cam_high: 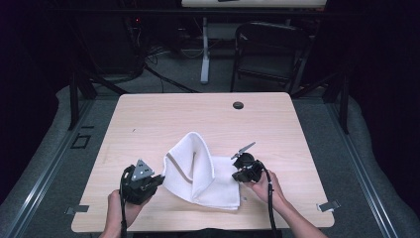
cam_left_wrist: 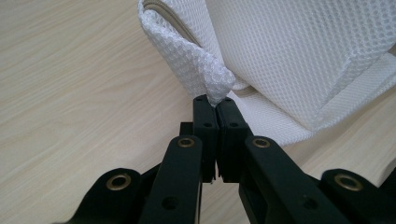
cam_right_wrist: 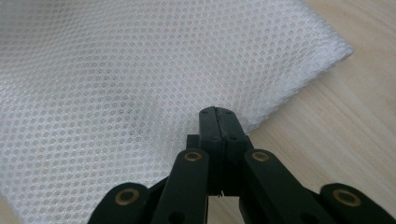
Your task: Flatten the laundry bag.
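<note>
Near the counter's [cam_high: 148, 119] front edge, somewhat left of its middle, lies a white mesh cloth [cam_high: 198, 171], partly folded. Its flat part rests toward the front edge, and a raised loop of fabric stands up from it, arching toward the far edge, so the cloth's long axis runs roughly from front to far, leaning slightly left.

The left gripper [cam_high: 157, 179] sits at the cloth's left edge, jaws pressed together on a pinched corner of the mesh; in the left gripper view the bunched fabric [cam_left_wrist: 215, 86] rises just beyond the tips of the left gripper [cam_left_wrist: 216, 103].

The right gripper [cam_high: 236, 174] meets the cloth's right edge, jaws together and clamped on that edge; in the right gripper view the mesh [cam_right_wrist: 140, 93] spreads beyond the tips of the right gripper [cam_right_wrist: 215, 112], the edge caught between them.

Farther on, the counter is bare wood up to a dark round grommet [cam_high: 238, 105] near the far edge. Beyond the counter stand a black chair [cam_high: 267, 49] and a white table leg [cam_high: 204, 49], well apart from the cloth.
</note>
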A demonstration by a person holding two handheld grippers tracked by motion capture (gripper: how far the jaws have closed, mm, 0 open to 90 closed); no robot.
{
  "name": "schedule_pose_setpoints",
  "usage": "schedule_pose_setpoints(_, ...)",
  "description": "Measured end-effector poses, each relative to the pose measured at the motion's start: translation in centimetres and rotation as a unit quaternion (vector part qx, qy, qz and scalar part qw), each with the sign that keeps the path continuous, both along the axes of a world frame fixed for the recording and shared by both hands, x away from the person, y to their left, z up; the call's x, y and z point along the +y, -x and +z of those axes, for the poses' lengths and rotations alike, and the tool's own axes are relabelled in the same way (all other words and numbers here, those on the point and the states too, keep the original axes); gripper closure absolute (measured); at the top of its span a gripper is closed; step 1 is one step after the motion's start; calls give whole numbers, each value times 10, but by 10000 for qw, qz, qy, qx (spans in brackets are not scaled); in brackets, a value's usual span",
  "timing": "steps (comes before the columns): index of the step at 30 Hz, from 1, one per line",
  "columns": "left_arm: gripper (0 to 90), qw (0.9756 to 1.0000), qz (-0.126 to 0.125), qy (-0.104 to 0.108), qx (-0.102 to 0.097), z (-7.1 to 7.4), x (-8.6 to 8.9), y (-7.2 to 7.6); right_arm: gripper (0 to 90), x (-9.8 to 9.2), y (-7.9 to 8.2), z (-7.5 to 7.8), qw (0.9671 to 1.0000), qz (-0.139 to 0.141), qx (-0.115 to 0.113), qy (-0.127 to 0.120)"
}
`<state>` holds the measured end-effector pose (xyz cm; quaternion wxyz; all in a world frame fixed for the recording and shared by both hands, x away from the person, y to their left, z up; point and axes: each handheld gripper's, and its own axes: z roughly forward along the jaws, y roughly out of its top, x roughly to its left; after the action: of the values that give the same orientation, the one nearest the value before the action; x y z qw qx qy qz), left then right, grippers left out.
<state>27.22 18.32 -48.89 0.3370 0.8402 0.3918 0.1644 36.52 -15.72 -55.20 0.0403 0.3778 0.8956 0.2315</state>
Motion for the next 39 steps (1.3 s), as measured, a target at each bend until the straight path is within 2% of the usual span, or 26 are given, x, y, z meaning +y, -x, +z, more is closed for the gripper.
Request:
schedule_pose_setpoints(1,882,10000,48,17,-32,-1,0,0,900,0,0,0,10000,-20,7,-39)
schedule_pose_setpoints(7,881,9999,37,-19,106,-1,2,-1,900,-2,0,0,10000,-12,-5,55)
schedule_pose_setpoints(10,879,9999,88,-49,136,-3,4,-2,900,-2,0,0,10000,-30,-4,3)
schedule_pose_setpoints(11,878,9998,45,-44,214,-2,6,-2,900,-2,-1,0,10000,-38,-7,15)
schedule_pose_setpoints(13,874,9997,86,-64,222,-4,7,-3,900,-3,-1,1,10000,-55,-2,62)
schedule_pose_setpoints(15,869,9992,22,-96,390,-5,8,-4,900,-3,-1,1,10000,-57,-4,57)
schedule_pose_setpoints(19,837,9984,17,-175,539,-9,9,-4,900,-3,-1,1,10000,-53,-15,78)
schedule_pose_setpoints(21,772,9977,22,-241,628,-9,11,-4,900,-3,-1,0,10000,-63,-36,32)
schedule_pose_setpoints(24,590,9964,72,-303,787,-10,16,-6,900,-4,-1,1,9999,-88,-30,75)
schedule_pose_setpoints(27,466,9957,161,-323,849,-10,21,-7,900,-5,-2,1,9999,-46,-19,88)
schedule_pose_setpoints(30,410,9959,207,-293,830,-9,21,-8,900,-5,-3,1,9999,-49,-41,80)
schedule_pose_setpoints(33,378,9962,153,-355,777,-7,20,-7,900,-5,-3,1,10000,-24,-59,73)
schedule_pose_setpoints(36,344,9965,172,-286,769,-8,20,-8,801,-6,-2,4,9999,52,-124,-29)
schedule_pose_setpoints(38,333,9960,95,-260,846,-10,21,-9,745,-7,0,9,9997,107,-190,-48)
schedule_pose_setpoints(39,309,9958,118,-273,862,-12,20,-10,683,-7,2,13,9995,123,-265,-93)
